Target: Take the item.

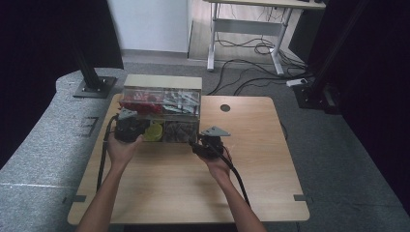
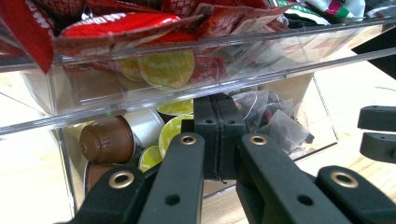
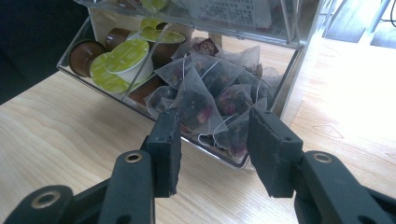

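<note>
Reaching right gripper [image 3: 214,140], jaws spread, toward tea bags [image 3: 205,93] in clear box [image 1: 162,99]; pinch single bag. Left gripper [image 2: 219,135] clenched empty, steadying.

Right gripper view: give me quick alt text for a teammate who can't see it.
The right gripper, its jaws open, points at a heap of pyramid tea bags in the lower compartment of a clear plastic organizer on a wooden table. In the next compartment, at the picture's left, lie coffee capsules with green and brown lids.

Left tongs [image 2: 219,140] shut, right tongs [image 3: 215,149] apart.
</note>
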A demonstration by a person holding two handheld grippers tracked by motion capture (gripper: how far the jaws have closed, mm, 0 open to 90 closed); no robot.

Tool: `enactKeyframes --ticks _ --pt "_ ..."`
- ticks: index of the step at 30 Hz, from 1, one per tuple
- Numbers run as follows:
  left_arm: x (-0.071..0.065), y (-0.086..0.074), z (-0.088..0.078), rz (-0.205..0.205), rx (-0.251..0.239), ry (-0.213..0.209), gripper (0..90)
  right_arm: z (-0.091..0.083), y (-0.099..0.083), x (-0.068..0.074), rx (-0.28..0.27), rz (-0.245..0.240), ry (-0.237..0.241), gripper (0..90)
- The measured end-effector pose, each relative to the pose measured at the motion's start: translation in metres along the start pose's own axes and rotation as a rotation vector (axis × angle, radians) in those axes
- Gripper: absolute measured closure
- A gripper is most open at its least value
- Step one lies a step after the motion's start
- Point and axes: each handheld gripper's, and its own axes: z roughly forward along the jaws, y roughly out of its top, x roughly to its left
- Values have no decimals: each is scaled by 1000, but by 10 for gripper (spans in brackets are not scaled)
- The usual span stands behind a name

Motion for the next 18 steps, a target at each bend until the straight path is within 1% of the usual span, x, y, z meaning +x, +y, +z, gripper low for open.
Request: enactKeyframes --ticks 9,18 --pt "0 0 0 0 0 0 896 9 -2 -2 5 14 -5 543" --pt "0 0 1 0 -2 -2 895 14 2 -1 -6 17 0 546"
